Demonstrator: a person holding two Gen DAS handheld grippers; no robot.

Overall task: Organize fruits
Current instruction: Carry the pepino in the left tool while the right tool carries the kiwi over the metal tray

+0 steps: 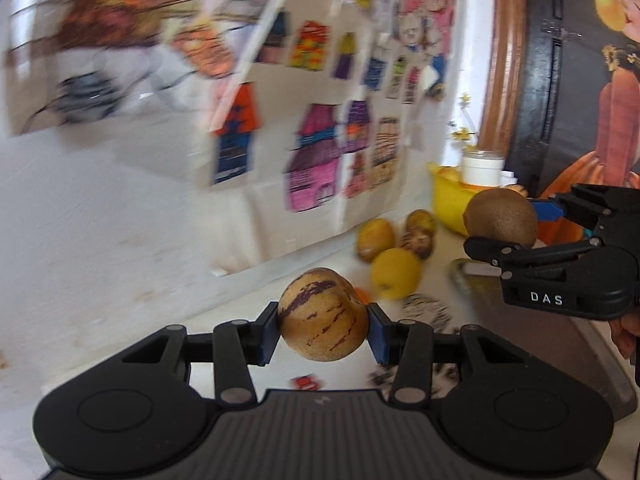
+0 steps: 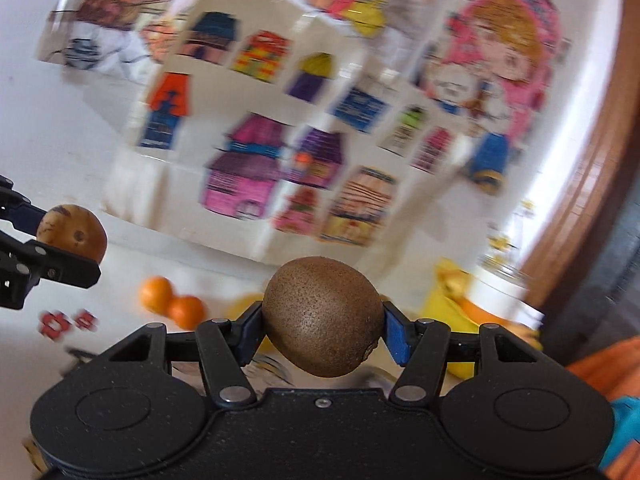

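Both fruits lifted clear of counter (image 1: 120, 240), carry step in hand.

Left tongs (image 1: 323, 330) part closed, pads pinching striped melon (image 1: 323, 314) at its sides. Right tongs (image 2: 323, 330) wider, clamped on kiwi (image 2: 323, 316).

Judgement: hold squeeze even, no tighter, soft skins bruise; keep tongs well apart in transit; set down low beside like fruit, near lemon (image 1: 396, 274) and oranges (image 2: 172, 300) or yellow bowl (image 1: 448, 204).

Pose: both tongs pointed forward toward wall drawings, tilted slightly down, right tongs ahead to right of left.

Wall drawings (image 2: 304, 128) blurred, unreadable
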